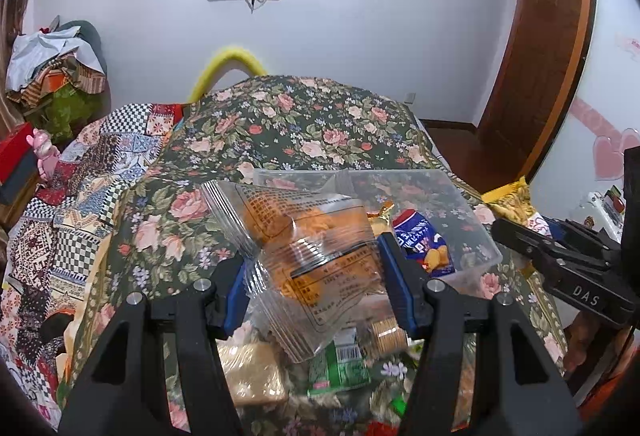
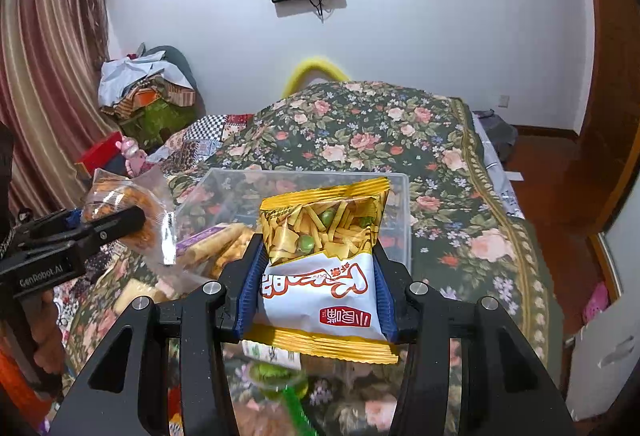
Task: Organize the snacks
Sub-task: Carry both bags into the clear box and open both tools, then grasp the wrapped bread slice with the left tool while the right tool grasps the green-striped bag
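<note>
So I've got a snack in each hand right now: the left hand-held gripper (image 1: 316,272) is clamped on a clear packet of orange snacks (image 1: 308,248), and the right hand-held gripper (image 2: 316,276) is squeezing a yellow-and-white bag of pea crisps (image 2: 320,260) between its blue pads. Both are up in the air over the floral bedspread (image 2: 400,132), just short of the clear plastic bin (image 2: 396,220), which already holds a few packs, including a blue one (image 1: 424,244). I'd call this the carry-to-bin step. Next move is getting each bag over the rim and letting go one at a time, since the two grippers sit close and could bump each other. More loose snacks lie on the bed under my hands: a pale block (image 1: 252,372), a green pack (image 1: 340,364), a stack of round crackers (image 1: 388,336), though that part is blurry, so I'm partly guessing at those. Nothing blocks the bin's opening from here.
</note>
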### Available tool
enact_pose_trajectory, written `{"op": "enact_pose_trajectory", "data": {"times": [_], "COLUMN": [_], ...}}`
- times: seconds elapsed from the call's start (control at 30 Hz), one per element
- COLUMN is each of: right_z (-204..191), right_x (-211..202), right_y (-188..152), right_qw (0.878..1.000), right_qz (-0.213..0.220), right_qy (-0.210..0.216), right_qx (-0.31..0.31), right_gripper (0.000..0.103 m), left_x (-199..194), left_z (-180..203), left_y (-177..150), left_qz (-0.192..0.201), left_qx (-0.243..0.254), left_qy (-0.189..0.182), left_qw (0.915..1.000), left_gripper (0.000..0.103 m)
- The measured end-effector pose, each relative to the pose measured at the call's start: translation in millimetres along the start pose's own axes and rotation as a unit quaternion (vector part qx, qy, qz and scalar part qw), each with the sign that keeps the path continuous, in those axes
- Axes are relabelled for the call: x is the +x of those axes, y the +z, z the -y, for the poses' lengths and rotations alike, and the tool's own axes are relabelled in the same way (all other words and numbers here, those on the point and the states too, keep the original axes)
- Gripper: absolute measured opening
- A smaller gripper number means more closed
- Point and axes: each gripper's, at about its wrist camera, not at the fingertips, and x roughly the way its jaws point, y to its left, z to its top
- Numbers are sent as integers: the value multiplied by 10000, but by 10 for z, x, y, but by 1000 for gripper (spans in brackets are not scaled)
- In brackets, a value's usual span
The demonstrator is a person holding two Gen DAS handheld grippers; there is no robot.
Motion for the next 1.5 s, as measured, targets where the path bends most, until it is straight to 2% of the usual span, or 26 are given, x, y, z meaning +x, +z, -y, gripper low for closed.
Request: {"op": "enact_pose_trajectory", "data": {"times": [0.37, 0.6, 0.67, 0.77, 0.8, 1.03, 1.2, 1.33, 1.5], "right_z": [42, 28, 26, 8, -2, -74, -82, -65, -32], "right_x": [548, 729, 730, 653, 642, 358, 110, -35, -94], "right_y": [59, -5, -17, -27, -27, -55, -134, -259, -445], "right_qw": [9987, 9974, 9972, 9979, 9981, 9989, 9994, 9995, 9989], "right_qz": [-505, -713, -748, -641, -606, -435, -265, -254, -418], "right_qy": [35, -35, 10, -50, -64, -11, 38, 116, 145], "right_qx": [-15, -72, -67, -50, -58, -157, -204, -178, -144], "right_gripper": [45, 47, 51, 66, 67, 67, 71, 73, 74], "left_x": [646, 837, 823, 740, 704, 343, 84, -5, 10], "left_z": [-2, -32, -46, -33, -26, -26, -134, -265, -485], "left_y": [45, -4, -21, -50, -60, -110, -213, -358, -594], "left_qz": [-444, -637, -680, -674, -652, -429, -355, -457, -783], "left_qx": [50, 75, 31, 39, 58, 210, 283, 379, 294], "left_qy": [112, 118, 125, 79, 94, 71, 161, 391, 537], "left_qw": [9989, 9979, 9976, 9977, 9978, 9988, 9988, 9975, 9950], "left_gripper": [58, 60, 61, 66, 68, 69, 81, 82, 83]}}
